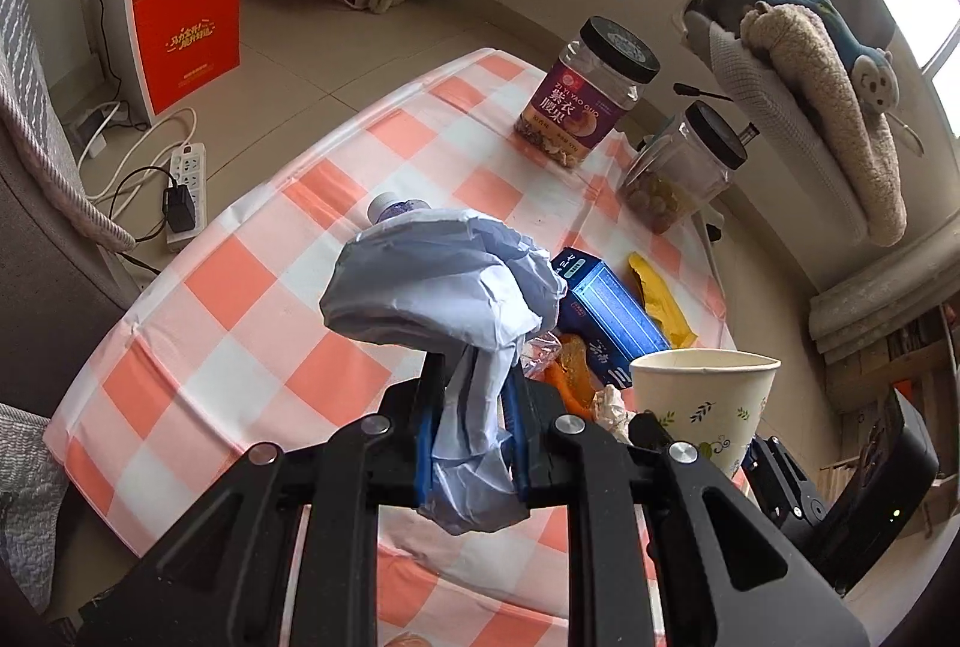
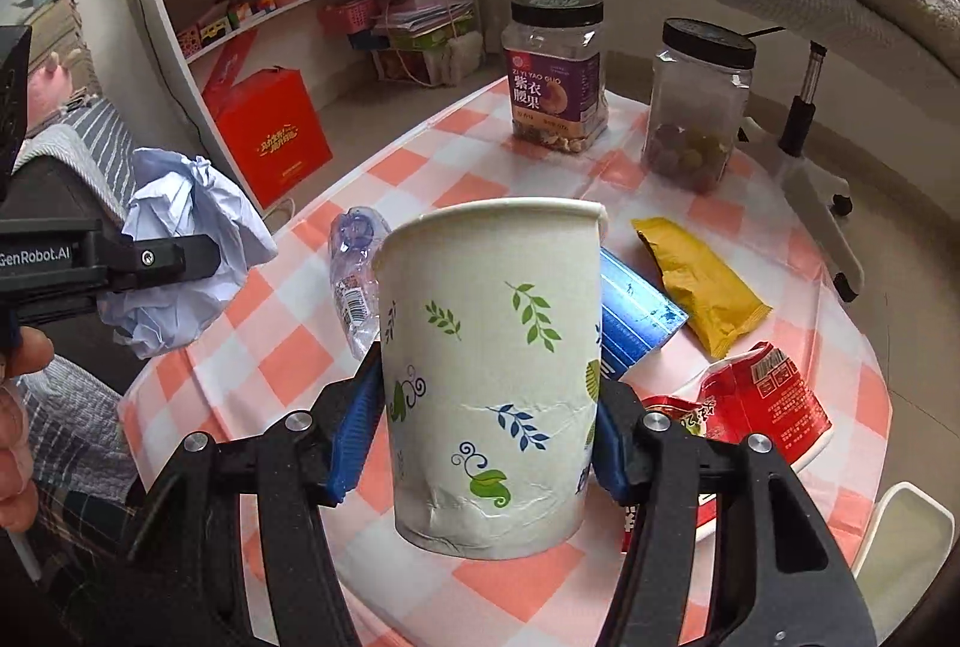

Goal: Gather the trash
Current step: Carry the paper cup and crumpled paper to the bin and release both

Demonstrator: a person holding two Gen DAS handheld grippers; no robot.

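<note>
Here, your right gripper (image 2: 480,443) clamps a leaf-printed paper cup (image 2: 489,377), lifted above the checked tablecloth (image 2: 288,365) and already creased near its base. Your left gripper (image 1: 474,437) is pinched shut on a pale blue bag (image 1: 444,287). Squeezing harder could crush the cup so it slips free.

The black left tool (image 2: 180,257) bears "GenRobot.AI" in white on its side. The clear plastic jar with a black lid (image 2: 557,74) carries a purple label reading "ZI YI YAO GUO" above large Chinese characters. Print elsewhere is too small to read.
</note>
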